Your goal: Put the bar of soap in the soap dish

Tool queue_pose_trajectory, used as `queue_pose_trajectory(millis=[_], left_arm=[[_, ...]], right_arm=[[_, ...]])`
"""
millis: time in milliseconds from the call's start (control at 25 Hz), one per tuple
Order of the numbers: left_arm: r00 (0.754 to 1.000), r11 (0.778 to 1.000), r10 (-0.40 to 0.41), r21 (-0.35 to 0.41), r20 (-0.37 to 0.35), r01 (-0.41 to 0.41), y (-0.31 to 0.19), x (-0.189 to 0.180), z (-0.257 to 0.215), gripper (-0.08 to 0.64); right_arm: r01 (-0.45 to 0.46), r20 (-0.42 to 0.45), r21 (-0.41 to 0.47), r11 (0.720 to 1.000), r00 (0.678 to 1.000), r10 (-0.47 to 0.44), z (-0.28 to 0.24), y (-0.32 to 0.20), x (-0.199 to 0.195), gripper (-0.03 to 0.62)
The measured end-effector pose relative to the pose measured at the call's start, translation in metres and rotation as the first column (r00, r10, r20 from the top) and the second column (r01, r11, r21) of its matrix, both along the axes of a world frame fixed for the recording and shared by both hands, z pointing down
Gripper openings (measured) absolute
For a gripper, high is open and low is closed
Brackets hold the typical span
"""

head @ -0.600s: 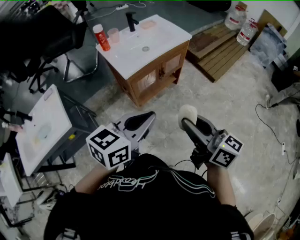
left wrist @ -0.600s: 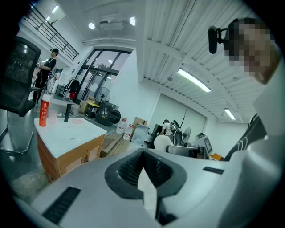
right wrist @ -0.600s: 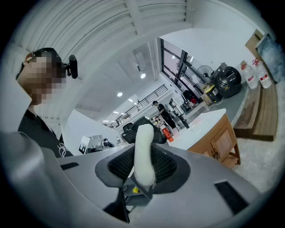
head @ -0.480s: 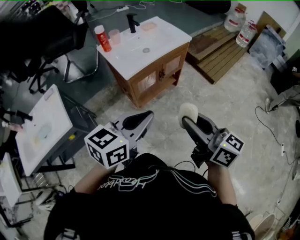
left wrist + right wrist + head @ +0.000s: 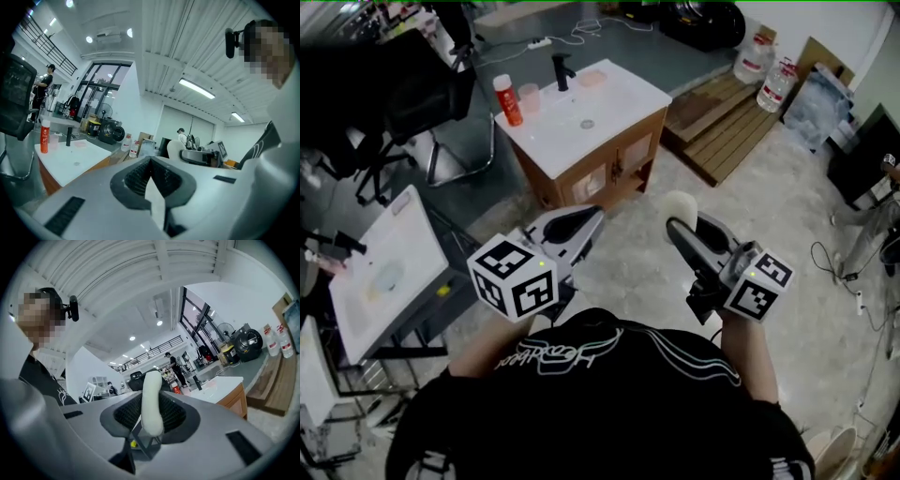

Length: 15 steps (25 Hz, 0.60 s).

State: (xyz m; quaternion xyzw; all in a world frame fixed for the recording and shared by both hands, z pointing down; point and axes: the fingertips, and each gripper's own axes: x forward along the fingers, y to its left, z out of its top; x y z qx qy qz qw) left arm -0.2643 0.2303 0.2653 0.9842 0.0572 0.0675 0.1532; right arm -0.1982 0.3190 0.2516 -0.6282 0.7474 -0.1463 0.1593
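Note:
A pale, cream bar of soap [image 5: 678,205] is clamped edge-on between the jaws of my right gripper [image 5: 682,225]; in the right gripper view the soap [image 5: 151,401] stands upright between the black pads. My left gripper [image 5: 583,225] is shut with nothing in it, its pads [image 5: 140,176] meeting at the tip. Both grippers are held level in front of the person's chest. Ahead stands a wooden vanity with a white sink top [image 5: 609,103]. A pink soap dish [image 5: 593,77] lies at its far edge, beside a black faucet [image 5: 562,67]. The dish is well away from both grippers.
A red bottle [image 5: 504,100] and a pink cup [image 5: 529,97] stand on the vanity's left end. A wooden pallet [image 5: 722,112] and water bottles [image 5: 769,80] are at the right, a black office chair [image 5: 394,89] and a white tabletop [image 5: 384,272] at the left. Cables lie on the floor at the right.
Both grippers sit a little higher in the head view and nearer the vanity. The soap stays clamped in the right gripper; the left stays shut.

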Motion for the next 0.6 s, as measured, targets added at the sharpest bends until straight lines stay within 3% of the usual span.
queue_pose_trajectory(millis=[600], left_arm=[[0.999, 1.0, 0.031, -0.007, -0.012, -0.031, -0.012, 0.013, 0.002, 0.02]], right_arm=[[-0.049, -0.006, 0.027, 0.998, 0.999, 0.05, -0.004, -0.005, 0.01, 0.127]])
